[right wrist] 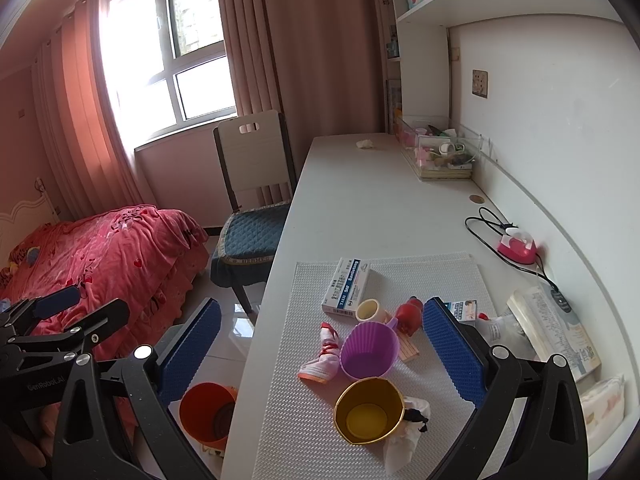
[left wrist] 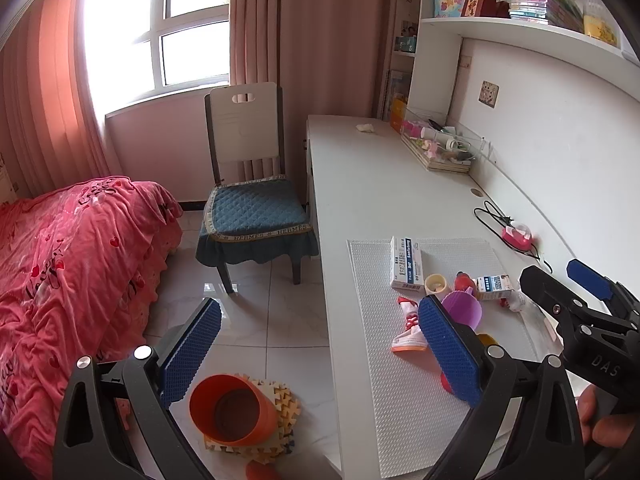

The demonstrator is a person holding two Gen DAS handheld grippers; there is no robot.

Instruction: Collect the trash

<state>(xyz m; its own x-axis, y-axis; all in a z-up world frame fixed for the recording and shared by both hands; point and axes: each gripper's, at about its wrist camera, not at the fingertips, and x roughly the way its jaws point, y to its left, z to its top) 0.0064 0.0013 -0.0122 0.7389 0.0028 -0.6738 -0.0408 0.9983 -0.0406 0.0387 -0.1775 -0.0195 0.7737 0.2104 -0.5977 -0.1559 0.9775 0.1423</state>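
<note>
Left gripper (left wrist: pixel 320 344): jaws wide, nothing held, straddling the desk's front edge. Right gripper (right wrist: pixel 320 350): jaws wide, nothing held. Orange plastic bin (left wrist: pixel 232 410): floor, beside desk edge. Crumpled white tissue (right wrist: pixel 404 436), gold cup (right wrist: pixel 368 410), purple silicone cup (right wrist: pixel 370 350): textured white mat (right wrist: pixel 312 420). White desk (right wrist: pixel 360 208): bare beyond.

At the lower centre of the right wrist view, a purple ribbed cup (right wrist: pixel 370 350) sits above a gold cup (right wrist: pixel 368 410) with a yellow inside, both on a white dimpled mat (right wrist: pixel 288 400). An orange bin (right wrist: pixel 208 414) shows lower left. The bed cover (right wrist: pixel 108 256) is red with hearts; the chair cushion (right wrist: pixel 252 236) is quilted blue. Both grippers' pads (right wrist: pixel 452 350) are blue and knurled.
</note>
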